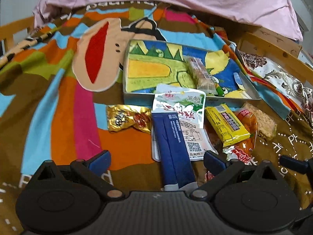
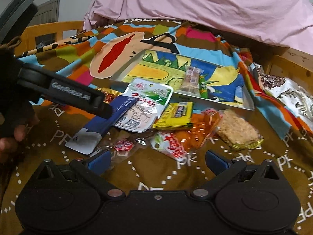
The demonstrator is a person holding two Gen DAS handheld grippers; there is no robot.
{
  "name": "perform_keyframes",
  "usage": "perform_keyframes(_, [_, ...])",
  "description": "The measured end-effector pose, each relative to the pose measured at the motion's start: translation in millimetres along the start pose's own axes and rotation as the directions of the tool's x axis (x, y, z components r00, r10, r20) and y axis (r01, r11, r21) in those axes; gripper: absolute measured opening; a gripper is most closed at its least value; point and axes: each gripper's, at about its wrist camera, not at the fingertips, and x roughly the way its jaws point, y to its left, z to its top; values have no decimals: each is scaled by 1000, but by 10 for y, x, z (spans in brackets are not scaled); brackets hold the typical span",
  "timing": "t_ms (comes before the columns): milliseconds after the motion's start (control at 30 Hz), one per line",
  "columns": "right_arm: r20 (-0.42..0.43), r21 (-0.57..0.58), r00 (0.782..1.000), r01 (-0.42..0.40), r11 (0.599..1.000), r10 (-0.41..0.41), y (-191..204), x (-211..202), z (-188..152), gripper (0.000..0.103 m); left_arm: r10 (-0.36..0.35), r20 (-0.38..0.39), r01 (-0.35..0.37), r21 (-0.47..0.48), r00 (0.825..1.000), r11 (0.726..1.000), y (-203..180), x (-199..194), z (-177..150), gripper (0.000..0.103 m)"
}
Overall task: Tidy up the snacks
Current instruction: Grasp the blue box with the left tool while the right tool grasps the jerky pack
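- The snacks sat in a loose heap on the bed, on a bright patterned blanket (image 1: 58,101), just near of the tray (image 1: 252,90), which lay at the far side of the pile.
- The left gripper (image 1: 156,161) hung over the blue packet (image 1: 172,148), its jaws spread wide and grasping nothing; the packet lay between the two fingers, so this looked like a line-up for a pick.
- That blue packet ran long axis near-to-far, its far end overlapping the white pouch (image 1: 182,105).
- The right gripper (image 2: 157,159) was likewise released and empty, hovering near the orange packet (image 2: 197,135).
- Right of the white pouch lay the yellow bar (image 1: 227,125), angled far-left to near-right, and beyond it the rice cracker (image 2: 236,131).
- A gold wrapper (image 1: 125,120) sat alone at the left of the heap.
- One clear-wrapped bar (image 1: 199,72) and a green stick (image 2: 203,87) already rested in the tray, likely sorted.
- Most of the job seemed left to do.
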Motion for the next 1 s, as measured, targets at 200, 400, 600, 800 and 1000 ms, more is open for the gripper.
perform_keyframes(200, [-12,15,1000,-1,1000,2,105,182,41,102,-23,-62,23,-1,998,1000,-16,207,32,102])
perform_keyframes(400, [-23,20,999,37,999,-36,194,396,94,102,2,-83,0,28,997,1000,-27,319,15,100])
perform_keyframes(600, [-28,18,994,105,994,-105,211,468,101,102,25,-84,-19,66,996,998,-48,332,-16,92])
perform_keyframes(800, [-6,-20,987,160,987,-160,261,404,69,102,52,-104,-45,67,993,997,-2,248,19,75])
perform_keyframes(1000, [-14,21,990,140,990,-139,241,450,102,102,49,-112,-47,20,992,999,76,236,44,74])
